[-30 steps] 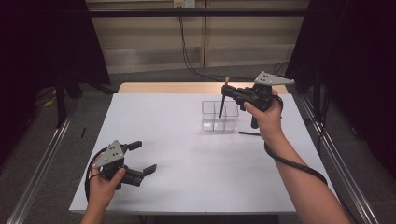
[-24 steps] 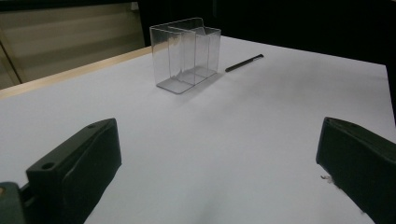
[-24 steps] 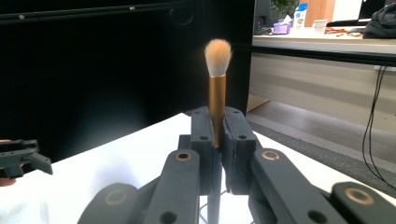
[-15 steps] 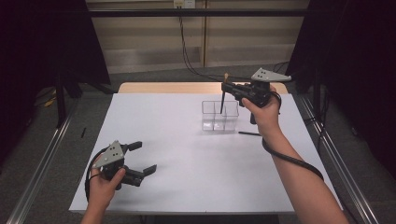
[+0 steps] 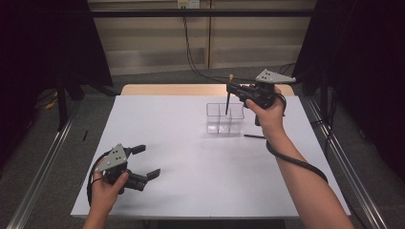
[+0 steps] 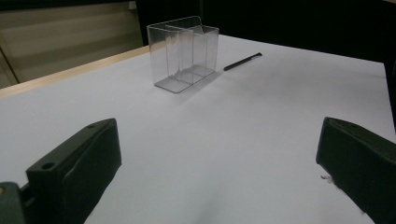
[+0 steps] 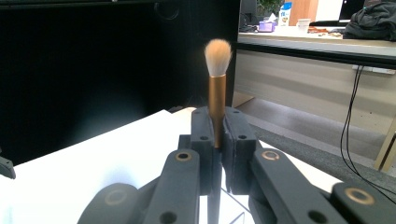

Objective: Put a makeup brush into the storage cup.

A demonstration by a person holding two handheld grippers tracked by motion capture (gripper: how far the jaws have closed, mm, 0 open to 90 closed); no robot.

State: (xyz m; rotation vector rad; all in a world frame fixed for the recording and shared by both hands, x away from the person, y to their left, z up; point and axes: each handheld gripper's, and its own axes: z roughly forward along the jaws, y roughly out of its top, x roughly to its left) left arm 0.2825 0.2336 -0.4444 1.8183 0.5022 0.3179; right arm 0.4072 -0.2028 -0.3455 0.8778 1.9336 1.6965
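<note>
My right gripper (image 5: 231,89) is shut on a makeup brush (image 5: 227,104) with a copper ferrule and pale bristles. It holds the brush upright, bristles up, with the dark handle hanging down over the clear divided holder (image 5: 224,120). In the right gripper view the brush (image 7: 217,88) is pinched between the two pads of the right gripper (image 7: 217,135). My left gripper (image 5: 146,161) rests open near the table's front left with nothing between its jaws. From the left gripper (image 6: 217,158) I see the holder (image 6: 184,51) farther off.
A thin black pen (image 5: 254,136) lies on the white table (image 5: 191,157) just right of the holder; the pen (image 6: 242,61) lies beside it in the left gripper view. Metal rails run along both sides of the table.
The right gripper with the brush has shifted slightly upward over the holder. The left gripper has stayed where it was.
</note>
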